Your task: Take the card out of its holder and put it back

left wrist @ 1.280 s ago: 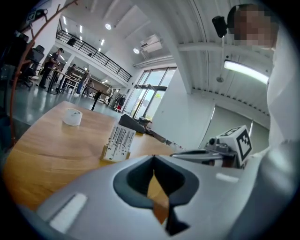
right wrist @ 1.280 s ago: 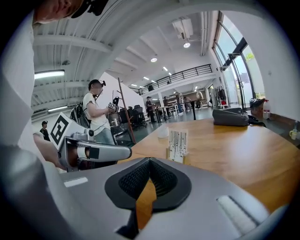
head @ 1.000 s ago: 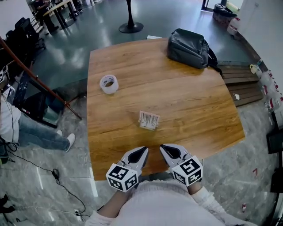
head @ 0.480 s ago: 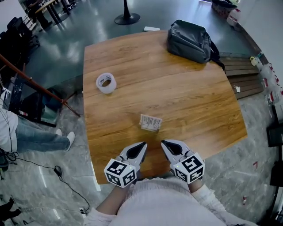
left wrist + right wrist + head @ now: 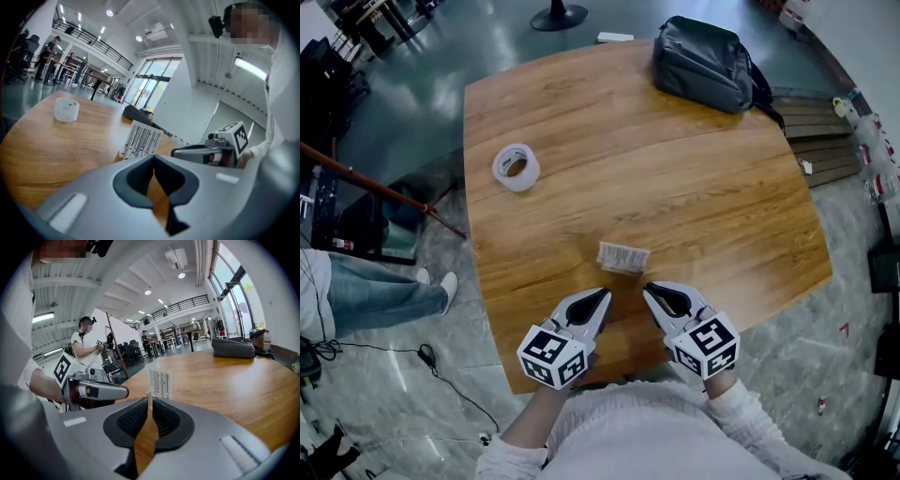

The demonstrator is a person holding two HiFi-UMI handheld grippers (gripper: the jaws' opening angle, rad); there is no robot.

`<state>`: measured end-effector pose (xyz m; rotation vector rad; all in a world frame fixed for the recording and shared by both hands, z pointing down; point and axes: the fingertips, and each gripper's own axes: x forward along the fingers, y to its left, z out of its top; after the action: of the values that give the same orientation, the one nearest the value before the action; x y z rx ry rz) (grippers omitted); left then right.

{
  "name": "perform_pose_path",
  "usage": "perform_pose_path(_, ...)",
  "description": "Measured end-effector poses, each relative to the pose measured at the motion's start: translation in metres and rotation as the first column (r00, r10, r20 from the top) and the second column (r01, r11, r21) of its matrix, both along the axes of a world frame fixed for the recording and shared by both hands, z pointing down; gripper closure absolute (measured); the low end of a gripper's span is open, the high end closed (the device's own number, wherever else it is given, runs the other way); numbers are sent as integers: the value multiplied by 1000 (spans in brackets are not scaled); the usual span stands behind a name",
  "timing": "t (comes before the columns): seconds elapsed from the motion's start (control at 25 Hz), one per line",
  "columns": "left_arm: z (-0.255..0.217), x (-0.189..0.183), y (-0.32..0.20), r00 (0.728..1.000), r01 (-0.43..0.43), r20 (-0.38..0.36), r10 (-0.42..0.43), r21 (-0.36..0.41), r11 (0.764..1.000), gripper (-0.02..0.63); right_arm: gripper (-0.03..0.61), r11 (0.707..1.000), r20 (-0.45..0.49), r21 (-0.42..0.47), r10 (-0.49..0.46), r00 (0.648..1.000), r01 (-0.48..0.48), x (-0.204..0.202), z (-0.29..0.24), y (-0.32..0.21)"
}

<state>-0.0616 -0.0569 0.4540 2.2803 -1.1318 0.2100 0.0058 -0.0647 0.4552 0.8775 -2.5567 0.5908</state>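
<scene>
Now the card (image 5: 623,255) stands up in its holder (image 5: 620,270) on the wooden table (image 5: 581,112), just in front of both grippers. It is not out yet, so the job looks like it is only starting. The left gripper (image 5: 600,298) has its fingers pressed together with nothing in them. The right gripper (image 5: 654,294) has just been opening its fingers. They are a little apart, and only table shows between them.

To do this step well, I think one gripper should hold the holder down low so it does not slide or tip. The other should pinch the card near its top edge. The right fingers likely need to open more so the thin card can slip in between. The card looks light and bendy, so a soft pinch and a straight pull up seem best. Going in slowly matters, as a bump could knock the whole thing over.

Some things are hard to see. The holder looks tiny from above, and in both gripper views the jaws cover its bottom. So I cannot tell how deep the card sits in it. The print on the card looks like rows of lines, too small to read. The bag (image 5: 708,64) and the tape roll (image 5: 516,167) sit well away.
</scene>
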Motion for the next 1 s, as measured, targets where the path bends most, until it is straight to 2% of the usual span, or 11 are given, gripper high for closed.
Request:
perform_pose_path(0.12, 4, -3, -7, 999, -9, 31, 8, 9, 1000, 604, 545, 1000, -5, -4, 17, 1000, -17, 1, 5, -8)
perform_pose_path(0.32, 8, -10, -21, 1000, -10, 22, 10, 25, 1000, 603, 540, 999, -7, -15, 34, 999, -35, 2, 14, -20)
perform_pose_path(0.64, 13, -19, -48, 998, -22, 62, 19, 50, 998, 538, 519, 998, -2, -23, 59, 998, -59, 2, 24, -39)
perform_pose_path(1.0, 12, -21, -65, 996, -60, 73, 54, 82, 995, 508, 485, 999, -2, -28, 46, 999, -46, -4, 27, -45)
